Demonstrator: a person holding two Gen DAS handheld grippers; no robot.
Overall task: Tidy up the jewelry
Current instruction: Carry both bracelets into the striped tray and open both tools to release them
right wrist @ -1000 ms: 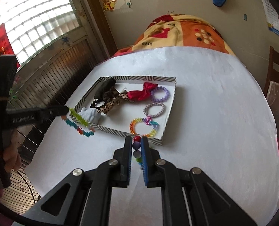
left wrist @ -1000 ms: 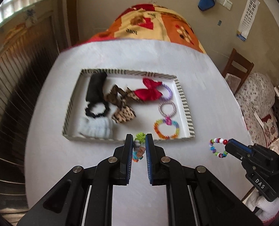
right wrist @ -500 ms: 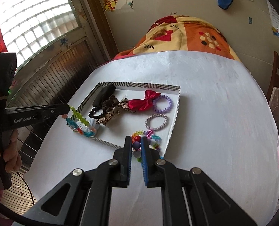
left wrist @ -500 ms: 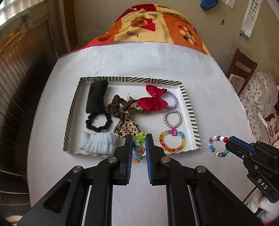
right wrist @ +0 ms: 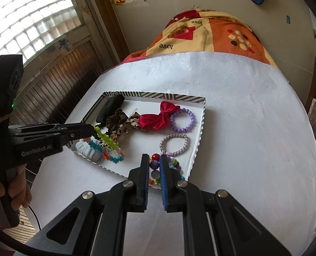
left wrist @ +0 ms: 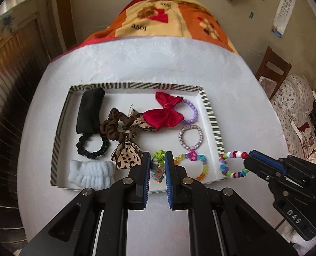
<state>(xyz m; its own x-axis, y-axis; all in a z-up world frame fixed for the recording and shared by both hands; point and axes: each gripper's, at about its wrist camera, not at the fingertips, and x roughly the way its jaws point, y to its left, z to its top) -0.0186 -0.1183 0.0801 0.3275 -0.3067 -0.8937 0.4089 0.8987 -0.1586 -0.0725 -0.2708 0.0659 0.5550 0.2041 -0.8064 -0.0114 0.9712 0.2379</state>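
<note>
A striped-rim white tray point(left wrist: 211, 113) point(right wrist: 202, 125) sits on the white table. My left gripper point(left wrist: 158, 160) is shut on a colourful flower-bead bracelet point(left wrist: 158, 164) and holds it above the tray's near edge; it shows in the right wrist view point(right wrist: 107, 147). My right gripper point(right wrist: 154, 160) is shut on a multicolour round-bead bracelet point(right wrist: 154, 164) held over the tray's near right corner; it shows in the left wrist view point(left wrist: 232, 164).
The tray holds a red bow point(left wrist: 164, 113), purple bead bracelet point(right wrist: 182, 120), silver bracelet point(left wrist: 191, 136), rainbow bracelet point(left wrist: 197, 166), leopard scrunchie point(left wrist: 126, 149), black hair ties point(left wrist: 89, 115) and a white scrunchie point(left wrist: 91, 173). A wooden chair point(left wrist: 272, 68) stands right.
Both grippers have moved forward with their bracelets, from in front of the tray to over its near edge.
</note>
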